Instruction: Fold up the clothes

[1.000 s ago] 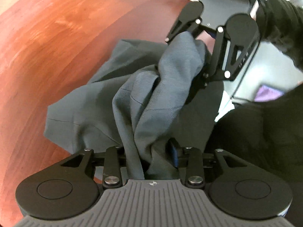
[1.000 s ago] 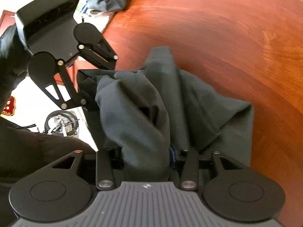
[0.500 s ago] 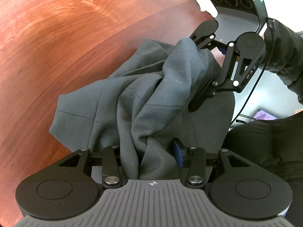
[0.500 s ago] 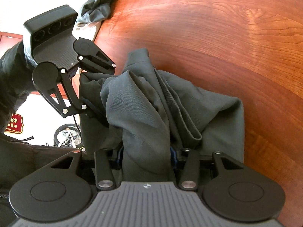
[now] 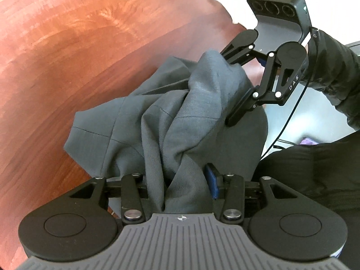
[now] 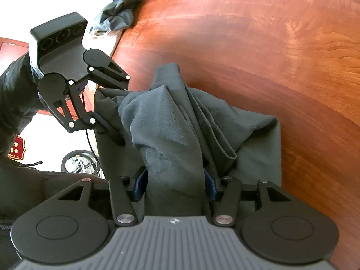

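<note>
Now both tools bunch grey garment (image 5: 180, 121) over desk (image 5: 67, 45): left tool (image 5: 180, 186) clamps fold for laying down; right tool (image 6: 175, 186) jaws opening, cloth between.

Both grippers are matte black with flat link arms joined by silver screws. Left gripper (image 5: 180, 180): ribbed grey body behind the fingers, round black discs either side, blue pad (image 5: 211, 183) on one finger. Right gripper (image 6: 175, 186): same build, blue pads on both fingers. Its side plate reads "DAS"; a thin black cable (image 5: 290, 117) trails behind. Black sleeve (image 5: 333, 67) at the rear.
</note>
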Tool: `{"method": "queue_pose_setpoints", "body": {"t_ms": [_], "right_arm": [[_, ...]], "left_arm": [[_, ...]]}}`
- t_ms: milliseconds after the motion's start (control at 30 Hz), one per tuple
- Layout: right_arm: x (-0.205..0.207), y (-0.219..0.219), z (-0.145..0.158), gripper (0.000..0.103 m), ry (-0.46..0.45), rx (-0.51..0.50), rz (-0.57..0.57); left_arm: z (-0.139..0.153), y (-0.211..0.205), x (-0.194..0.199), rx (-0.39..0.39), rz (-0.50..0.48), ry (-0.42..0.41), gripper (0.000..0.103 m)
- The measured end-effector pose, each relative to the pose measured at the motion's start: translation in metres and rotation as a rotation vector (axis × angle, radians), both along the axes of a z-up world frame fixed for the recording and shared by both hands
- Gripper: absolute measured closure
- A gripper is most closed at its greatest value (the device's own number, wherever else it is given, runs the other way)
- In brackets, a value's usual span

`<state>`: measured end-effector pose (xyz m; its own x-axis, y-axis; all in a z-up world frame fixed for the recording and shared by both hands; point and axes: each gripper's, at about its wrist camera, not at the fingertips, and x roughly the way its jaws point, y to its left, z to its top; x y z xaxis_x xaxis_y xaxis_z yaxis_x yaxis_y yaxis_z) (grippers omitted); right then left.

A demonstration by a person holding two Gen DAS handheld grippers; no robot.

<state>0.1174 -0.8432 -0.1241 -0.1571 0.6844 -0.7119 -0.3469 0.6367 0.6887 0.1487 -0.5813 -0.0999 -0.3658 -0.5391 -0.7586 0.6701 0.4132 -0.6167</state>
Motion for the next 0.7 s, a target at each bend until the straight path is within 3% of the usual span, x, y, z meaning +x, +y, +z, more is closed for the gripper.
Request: {"method": "queue_pose_setpoints", "body": {"t_ms": [200, 367, 533, 700], "right_arm": [[-0.005, -0.015, 0.017, 0.036, -0.055, -0.035, -0.044], [-0.016, -0.029, 0.033, 0.036, -0.111, -0.061, -0.093], [-0.034, -0.03, 0.053, 0.036, -0.205, -0.122, -0.181], [-0.056, -0.024, 0.077, 0.032, -0.341, -0.22, -0.272]], "left_arm": [[0.016, 0.024, -0.002, -0.013, 0.076, -0.039, 0.057], [0.037, 0.042, -0.014, -0.015, 0.18, -0.156, 0.057], [0.049, 0.05, -0.032, -0.003, 0.261, -0.25, 0.057], [0.056, 0.056, -0.051, 0.018, 0.421, -0.319, 0.057]]}}
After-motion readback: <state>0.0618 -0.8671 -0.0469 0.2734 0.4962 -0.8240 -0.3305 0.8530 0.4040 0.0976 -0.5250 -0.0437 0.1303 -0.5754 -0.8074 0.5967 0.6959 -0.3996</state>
